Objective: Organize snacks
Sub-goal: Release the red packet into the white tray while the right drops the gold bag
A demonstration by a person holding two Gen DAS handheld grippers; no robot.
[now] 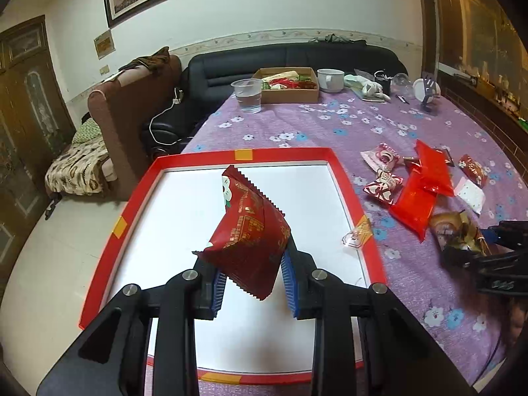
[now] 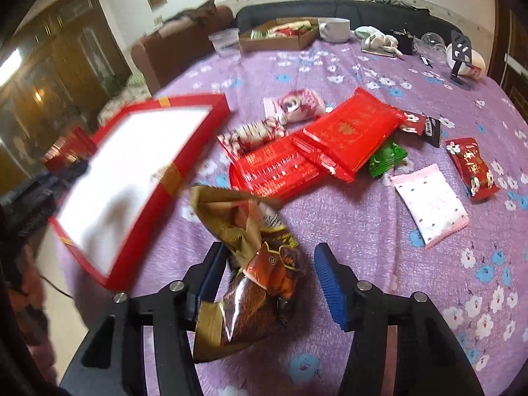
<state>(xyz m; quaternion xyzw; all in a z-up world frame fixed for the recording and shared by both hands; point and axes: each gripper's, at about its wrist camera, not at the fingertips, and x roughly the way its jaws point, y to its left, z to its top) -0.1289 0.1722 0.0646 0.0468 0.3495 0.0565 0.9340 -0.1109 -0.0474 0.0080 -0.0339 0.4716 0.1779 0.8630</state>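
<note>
— Risk first: left gripper (image 1: 254, 274) has its jaws clamped on one corner of the dark red packet (image 1: 246, 231), hanging above the red tray (image 1: 109, 231). Thin pinch; it could slip or twist out.

— And the right gripper (image 2: 267, 277)?

— Jaws apart around the brown-gold packet (image 2: 250, 274), just beside the tray. Closing off-centre could crush it or squirt it sideways.

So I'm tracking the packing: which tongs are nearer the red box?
Left. The left tongs hang over the red box gripping a dark red packet; the right tongs sit beside it above the tablecloth.
</note>
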